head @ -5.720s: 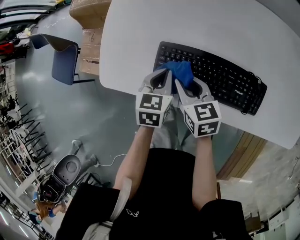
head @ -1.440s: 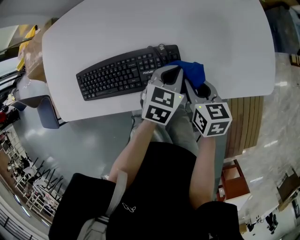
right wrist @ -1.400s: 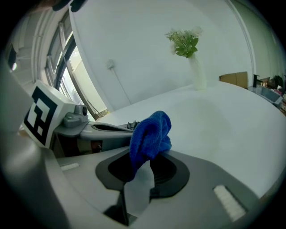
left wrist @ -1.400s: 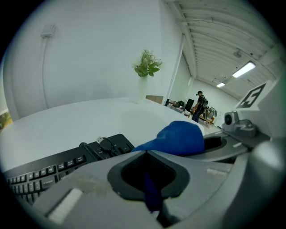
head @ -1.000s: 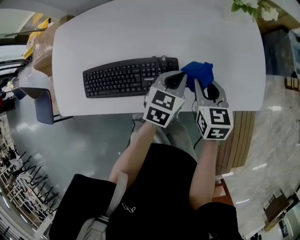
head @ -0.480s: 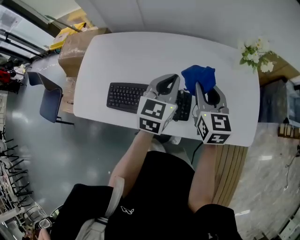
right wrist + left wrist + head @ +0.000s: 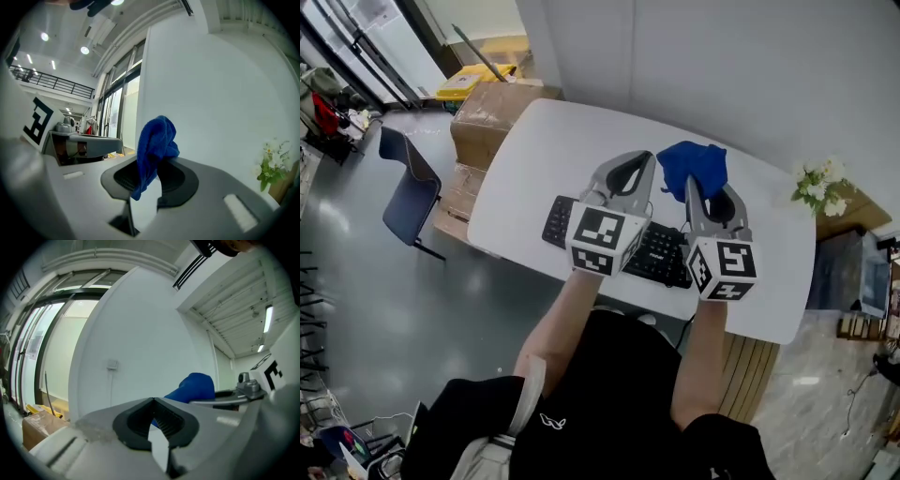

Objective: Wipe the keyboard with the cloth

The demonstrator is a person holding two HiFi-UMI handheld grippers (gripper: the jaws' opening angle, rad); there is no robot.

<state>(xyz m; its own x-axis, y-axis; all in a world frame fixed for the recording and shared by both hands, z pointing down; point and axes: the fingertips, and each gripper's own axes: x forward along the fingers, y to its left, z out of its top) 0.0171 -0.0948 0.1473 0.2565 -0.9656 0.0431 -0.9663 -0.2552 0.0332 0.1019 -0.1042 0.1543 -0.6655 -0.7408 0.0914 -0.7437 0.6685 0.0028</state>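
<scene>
The right gripper (image 7: 149, 165) is clenched on the blue cloth (image 7: 154, 140), held aloft, and the left gripper (image 7: 153, 400) is pinched shut on nothing. Only the head view shows the black keyboard (image 7: 661, 251) lying beneath both on the white bench (image 7: 534, 155). Around it stand flowers (image 7: 818, 183), a cardboard box (image 7: 492, 111) and a blue chair (image 7: 405, 183).

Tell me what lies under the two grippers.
The black keyboard lies on the white table beneath them. Its left end and a middle stretch show; the left gripper and right gripper cover the rest.
</scene>
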